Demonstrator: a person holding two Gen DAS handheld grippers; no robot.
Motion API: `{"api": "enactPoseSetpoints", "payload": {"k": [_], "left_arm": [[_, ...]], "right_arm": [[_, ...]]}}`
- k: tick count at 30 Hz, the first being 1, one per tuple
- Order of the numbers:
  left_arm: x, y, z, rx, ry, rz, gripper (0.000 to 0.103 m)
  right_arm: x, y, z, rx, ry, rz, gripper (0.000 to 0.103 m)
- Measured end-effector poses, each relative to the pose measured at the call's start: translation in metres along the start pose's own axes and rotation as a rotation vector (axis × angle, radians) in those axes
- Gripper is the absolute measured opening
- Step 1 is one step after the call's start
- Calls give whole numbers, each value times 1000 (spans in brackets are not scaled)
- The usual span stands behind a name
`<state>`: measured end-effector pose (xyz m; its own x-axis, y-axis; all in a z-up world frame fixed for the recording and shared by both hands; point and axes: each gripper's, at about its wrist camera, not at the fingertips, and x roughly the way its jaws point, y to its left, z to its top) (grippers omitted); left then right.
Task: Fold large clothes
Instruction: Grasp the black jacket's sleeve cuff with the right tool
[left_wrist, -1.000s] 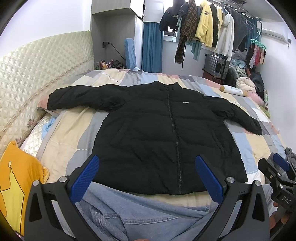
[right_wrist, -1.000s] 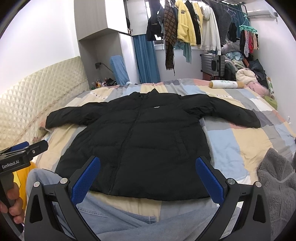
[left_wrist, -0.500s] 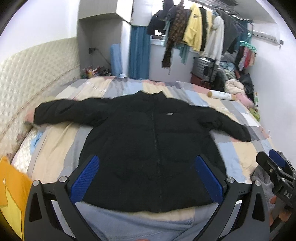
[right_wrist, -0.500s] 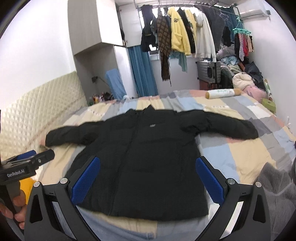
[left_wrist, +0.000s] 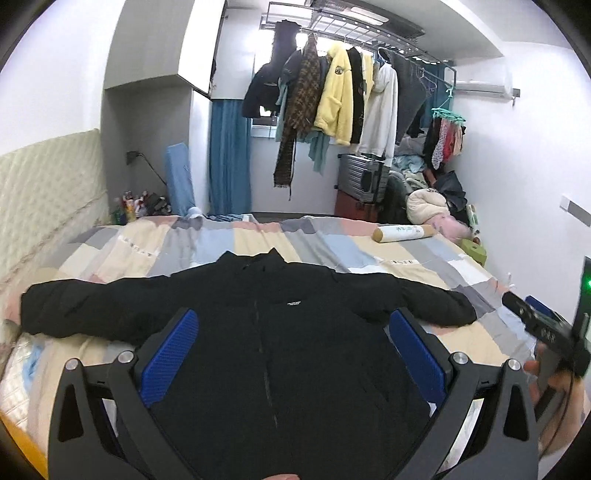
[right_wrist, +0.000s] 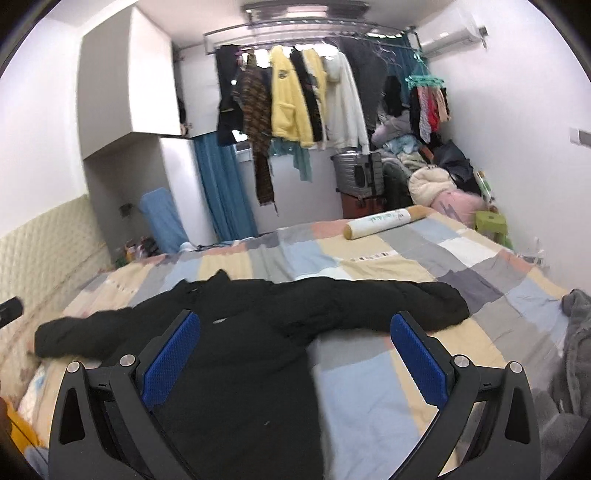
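Note:
A black puffer jacket (left_wrist: 266, 332) lies flat on the patchwork bedspread (left_wrist: 332, 247), front up, zipped, both sleeves spread out sideways. My left gripper (left_wrist: 295, 350) hovers open over the jacket's chest with nothing between its blue pads. My right gripper (right_wrist: 295, 350) is also open and empty, above the jacket's right side (right_wrist: 236, 350) near the armpit, with the right sleeve (right_wrist: 388, 302) stretching beyond it. The right gripper's body (left_wrist: 543, 328), held in a hand, shows at the edge of the left wrist view.
A rolled cylinder pillow (right_wrist: 384, 221) lies at the bed's far side. A grey fleece (right_wrist: 576, 347) is heaped at the right edge. The padded headboard (left_wrist: 44, 199) runs along the left. Hanging clothes (left_wrist: 340, 96), a suitcase (left_wrist: 362, 177) and piled laundry stand beyond the bed.
Both grippers have risen and tilted up and forward over the jacket; the jeans below have left view. The right gripper has shifted toward the jacket's right side. Both stayed open.

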<state>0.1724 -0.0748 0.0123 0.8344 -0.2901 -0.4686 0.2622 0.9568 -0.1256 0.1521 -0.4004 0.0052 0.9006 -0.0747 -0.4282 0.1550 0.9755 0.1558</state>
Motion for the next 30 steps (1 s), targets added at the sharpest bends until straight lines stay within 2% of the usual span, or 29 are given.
{"api": "enactPoseSetpoints", "payload": {"k": [3,7,11,16,17,21,25,30], "left_arm": [[26,10,-15,-8,-1,-6,103],[63,30,-43,-45,47,10,103],[90,46,-68,-74,83,41,103],[119,57,-92,-92,139,67,103],[125,59,-95,-100,149,66,103],[142,69,-105,-128,176,79,103],[157,79,-112,-148,205,103,103],[173,87,-121,-157,233,137,103]], "right_arm": [[38,-35,-2,53,17,15,103],[95,-84,-23,113,54,-37,103],[144,-128,-45,210,96,-21,103],[210,-204,-76,460,150,-33,99],[220,-218,-82,507,163,-44,96],[250,-266,-105,670,187,-102,95],[268,-302,-117,793,155,-133,95],[290,-323,-106,830,60,-165,95]]}}
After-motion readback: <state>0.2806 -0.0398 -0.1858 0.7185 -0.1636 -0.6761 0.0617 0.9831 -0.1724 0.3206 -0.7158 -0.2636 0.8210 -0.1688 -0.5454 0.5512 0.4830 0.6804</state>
